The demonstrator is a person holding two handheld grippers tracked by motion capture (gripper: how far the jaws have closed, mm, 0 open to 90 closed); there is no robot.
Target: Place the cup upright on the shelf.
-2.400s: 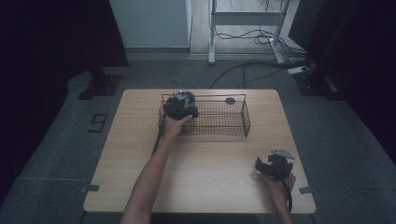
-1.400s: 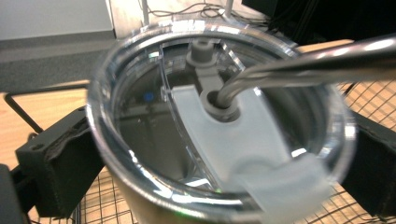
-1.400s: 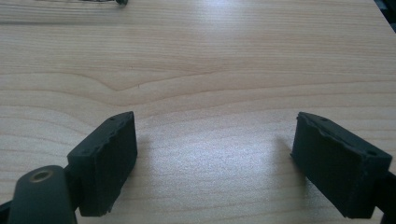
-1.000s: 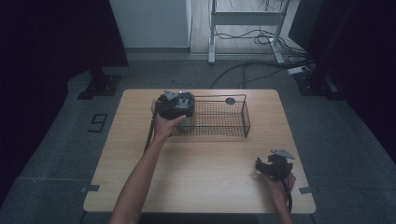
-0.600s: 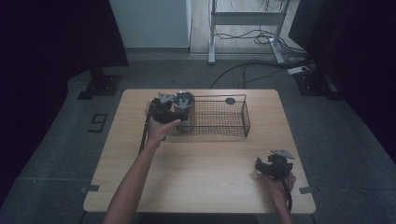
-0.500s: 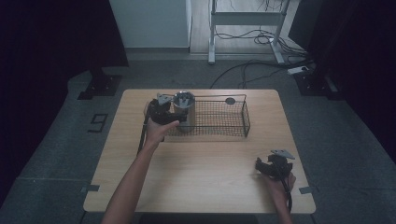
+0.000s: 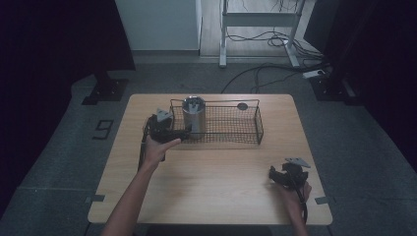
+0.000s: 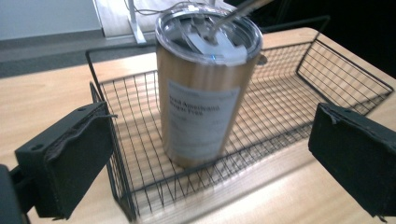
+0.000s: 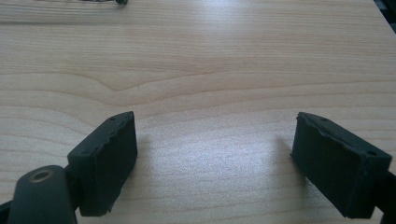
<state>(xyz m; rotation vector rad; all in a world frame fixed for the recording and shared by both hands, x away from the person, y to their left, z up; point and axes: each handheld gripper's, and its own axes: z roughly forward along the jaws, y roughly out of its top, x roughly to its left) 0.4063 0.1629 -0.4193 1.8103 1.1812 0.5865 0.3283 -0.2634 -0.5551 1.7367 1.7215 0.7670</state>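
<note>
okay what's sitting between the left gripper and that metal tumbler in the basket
Just the wire basket's near end wall. In the left gripper view, the open left gripper faces the tumbler standing inside, with nothing else between them.

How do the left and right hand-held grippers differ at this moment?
The left hand-held gripper is raised at the wire basket, facing the tumbler; the right hand-held gripper sits low near the table's front right corner, facing bare wood. Both are open and hold nothing.

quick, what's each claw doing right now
Left claw: open, empty, jaws either side of the tumbler in the basket.
Right claw: open, empty, over the table.
</note>
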